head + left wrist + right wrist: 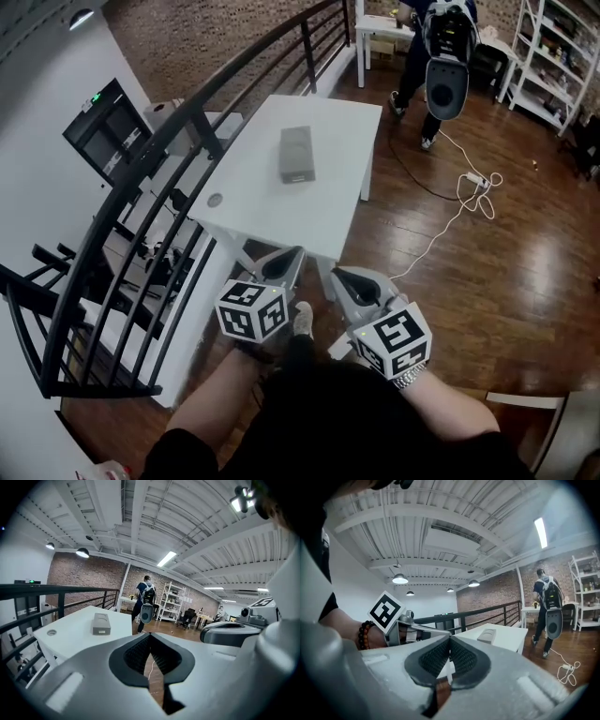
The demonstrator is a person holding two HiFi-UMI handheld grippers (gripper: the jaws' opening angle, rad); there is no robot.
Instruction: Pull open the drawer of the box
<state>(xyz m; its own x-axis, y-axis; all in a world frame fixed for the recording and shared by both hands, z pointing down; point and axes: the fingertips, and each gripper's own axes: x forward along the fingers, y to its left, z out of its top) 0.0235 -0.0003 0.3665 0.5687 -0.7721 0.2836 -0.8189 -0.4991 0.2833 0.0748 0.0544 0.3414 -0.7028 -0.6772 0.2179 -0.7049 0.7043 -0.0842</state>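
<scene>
At the bottom centre of the head view, the left gripper (284, 261) and the right gripper (345, 277) sit side by side, near each other but not touching. Both point toward the top of the frame, at the near edge of the white table (281, 211). Each carries a marker cube (251, 309) behind its jaws. In the right gripper view, a bead bracelet (363, 634) shows on the wrist behind the left gripper. Left gripper: jaws closed, ribbed pads meeting at the tips, nothing between them. Right gripper: jaws likewise closed pad to pad, holding nothing. The box (297, 155), grey and oblong, lies flat on the table top in the upper centre of the frame. It is well apart from both grippers, with a short end turned toward them. That end shows a pale strip low on its face, and the box reads as one closed block. A round cable hole (215, 200) sits in the table top near its left edge. A black railing (199, 112) runs diagonally down the left side of the frame, with a monitor (108, 127) beyond it. On the wood floor (487, 272) to the right of the table lies a power strip (476, 178) with a white cable trailing from it. In the upper right of the frame a person (409, 75) wearing a backpack stands near white shelves (553, 56).
</scene>
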